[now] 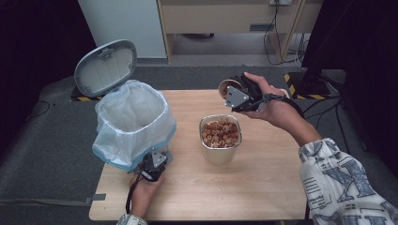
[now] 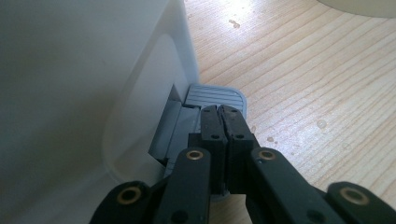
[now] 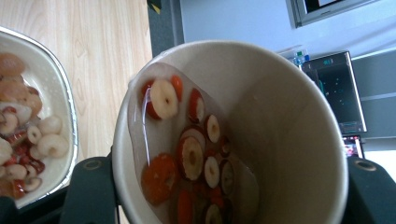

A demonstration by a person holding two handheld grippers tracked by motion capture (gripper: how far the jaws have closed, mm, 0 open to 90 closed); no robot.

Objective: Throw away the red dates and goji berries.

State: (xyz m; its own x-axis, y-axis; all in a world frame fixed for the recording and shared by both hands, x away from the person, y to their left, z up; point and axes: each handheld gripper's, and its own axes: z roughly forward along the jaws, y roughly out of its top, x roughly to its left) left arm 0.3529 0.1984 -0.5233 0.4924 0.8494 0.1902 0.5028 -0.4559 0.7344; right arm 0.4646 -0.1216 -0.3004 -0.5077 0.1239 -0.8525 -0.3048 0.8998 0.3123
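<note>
A white pedal bin (image 1: 133, 124) lined with a pale bag stands at the table's left, its grey lid (image 1: 105, 67) raised. My left gripper (image 1: 157, 157) is shut with nothing between its jaws, and its tips (image 2: 220, 112) rest on the bin's grey foot pedal (image 2: 215, 95). My right gripper (image 1: 239, 97) is shut on a paper cup (image 1: 228, 87), tilted on its side past the bowl's far rim. The cup (image 3: 261, 116) holds red and cream fruit slices (image 3: 191, 154) in liquid near its lip, my right gripper (image 3: 229, 191) clasping its sides. A metal bowl (image 1: 219, 152) of similar pieces sits mid-table.
The bowl's rim (image 3: 70, 107) lies just left of the cup's mouth in the right gripper view. Bare wooden tabletop (image 1: 263, 183) spreads in front of and right of the bowl. Cables and a dark stand (image 1: 319, 79) lie beyond the table's far right corner.
</note>
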